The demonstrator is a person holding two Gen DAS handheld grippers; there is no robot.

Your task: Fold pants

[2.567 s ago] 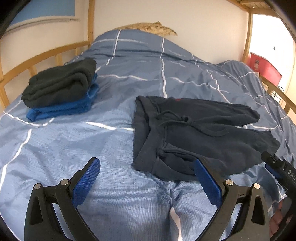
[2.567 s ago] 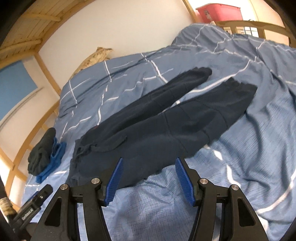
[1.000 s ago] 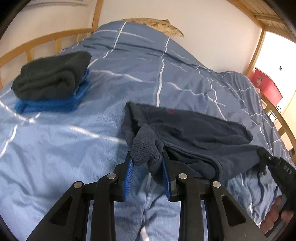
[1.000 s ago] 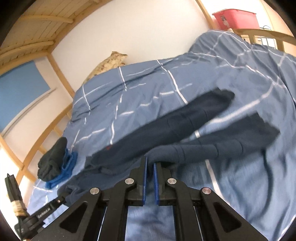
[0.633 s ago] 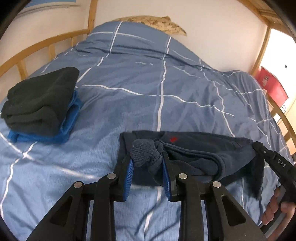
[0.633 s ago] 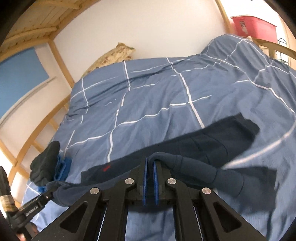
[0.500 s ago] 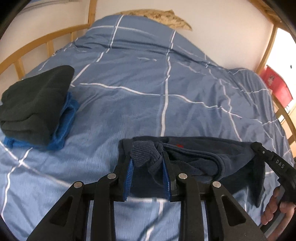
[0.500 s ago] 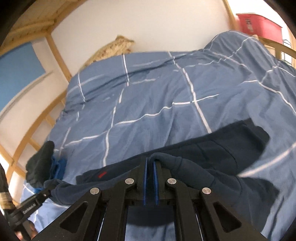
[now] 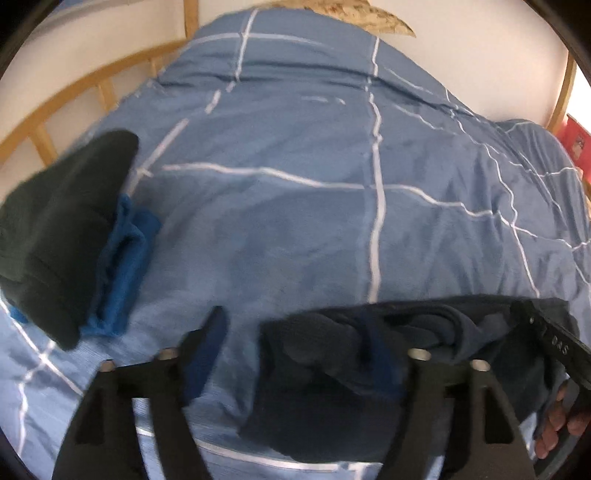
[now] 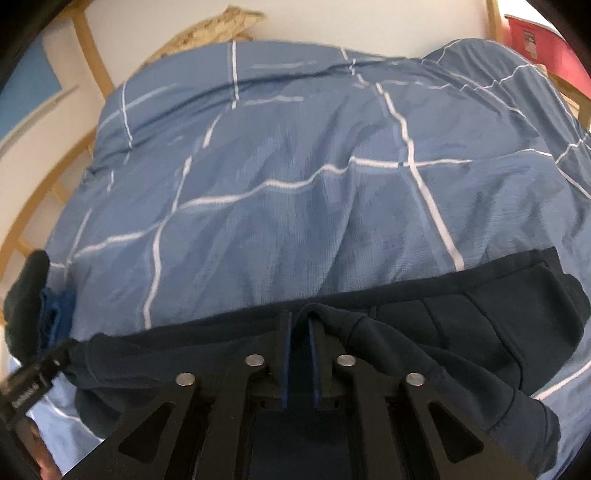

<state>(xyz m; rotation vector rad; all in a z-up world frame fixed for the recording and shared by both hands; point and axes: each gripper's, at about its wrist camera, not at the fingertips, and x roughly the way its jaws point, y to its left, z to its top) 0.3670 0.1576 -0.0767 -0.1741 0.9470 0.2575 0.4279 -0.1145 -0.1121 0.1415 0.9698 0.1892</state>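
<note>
The dark navy pants (image 9: 332,398) lie folded lengthwise on the blue checked duvet (image 9: 332,221), right under both grippers. My left gripper (image 9: 295,354) is open; its blue pads stand wide apart, and the waistband bunch rests against the right pad. My right gripper (image 10: 298,350) has its pads nearly together with a fold of the pants leg (image 10: 443,332) pinched over the right pad. The other gripper's tip shows at the right edge of the left wrist view (image 9: 546,339).
A stack of folded dark and blue clothes (image 9: 66,236) lies at the left on the bed. A wooden bed rail (image 9: 74,99) runs along the left. A patterned pillow (image 9: 343,14) lies at the head. A red box (image 10: 546,48) stands at the far right.
Both grippers carried the near side of the pants over onto the far side. My left gripper has just opened and let go of the waistband; the right one stays closed.
</note>
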